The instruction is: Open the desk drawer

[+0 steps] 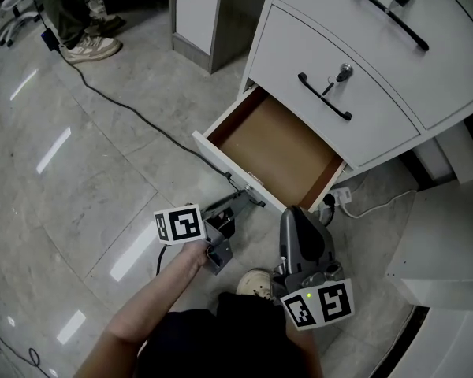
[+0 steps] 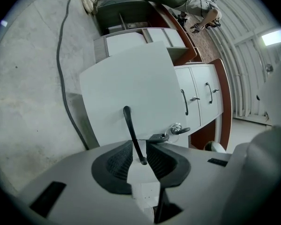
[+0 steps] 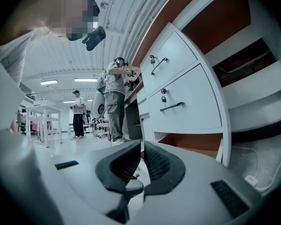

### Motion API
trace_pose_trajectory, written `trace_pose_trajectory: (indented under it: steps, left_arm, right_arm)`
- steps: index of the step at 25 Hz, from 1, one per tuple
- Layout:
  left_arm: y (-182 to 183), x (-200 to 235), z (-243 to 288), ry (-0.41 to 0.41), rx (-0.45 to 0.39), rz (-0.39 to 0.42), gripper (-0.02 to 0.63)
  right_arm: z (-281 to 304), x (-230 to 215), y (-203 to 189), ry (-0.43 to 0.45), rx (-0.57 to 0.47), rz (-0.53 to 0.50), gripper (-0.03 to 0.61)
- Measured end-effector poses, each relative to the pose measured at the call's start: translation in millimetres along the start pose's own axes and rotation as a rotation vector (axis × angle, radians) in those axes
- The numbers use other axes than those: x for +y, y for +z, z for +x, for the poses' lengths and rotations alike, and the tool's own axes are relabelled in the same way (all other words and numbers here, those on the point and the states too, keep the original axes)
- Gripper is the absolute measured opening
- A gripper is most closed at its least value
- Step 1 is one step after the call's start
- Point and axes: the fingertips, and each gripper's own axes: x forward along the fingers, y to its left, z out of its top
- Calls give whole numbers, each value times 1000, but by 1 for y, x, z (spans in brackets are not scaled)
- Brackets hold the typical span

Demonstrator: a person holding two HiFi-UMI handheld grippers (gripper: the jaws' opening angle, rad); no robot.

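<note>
drawer spot: the bottom drawer of the white cabinet is seen pulled well out over the floor, and nothing is stored in its brown inside.
progress: the opening part can probably be called done, or near enough.
left tongs: the left gripper is held level at the drawer front, jaws spread. The black handle is framed between the pads but isn't pinched, so it counts as let go.
right tongs: the right gripper is parked off to the side with its jaws drawn nearly together on nothing.
weight guess: an empty drawer like this should be light, and an easy slide on its runners is expected (no load to fight).
stiffness: box and front are judged rigid, so nothing should flex under a pull.
where to grab: the handle is the obvious place, taken mid-bar so the pull is kept straight.
grip feel: the bar looks smooth and thin, so some slip could be expected. The ribbed black pads should help there.
materials: a smooth white painted front and what looks like brown wood-tone board inside.
shapes: a slim bowed bar handle, a flat rectangular front, and a key left in the lock just beside the handle.
watch out: the key and its ring could get knocked by a jaw.
</note>
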Motion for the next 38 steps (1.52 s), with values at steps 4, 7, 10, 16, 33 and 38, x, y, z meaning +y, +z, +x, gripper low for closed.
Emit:
trace_pose_trajectory:
  steps: [4, 7, 10, 16, 33, 38]
  left_arm:
    - [-5, -4, -23, 15, 58, 27, 92]
    - [2, -13, -43, 60, 87, 137, 91]
    - [10, -27, -56, 103, 111, 273, 89]
    - [44, -103, -58, 111, 95, 605, 55]
    - [21, -251, 3, -26, 163, 869, 44]
    - [22, -244, 4, -4, 181, 858, 44]
  right_arm:
    - [5, -1, -4, -7, 42, -20, 18]
    - [13, 3, -9, -3, 86, -60, 18]
    - [22, 12, -8, 19, 109, -69, 18]
    - [33, 16, 15, 9, 130, 13, 18]
    - [-8, 6, 115, -95, 36, -26, 18]
    - [-6, 5, 116, -91, 27, -27, 18]
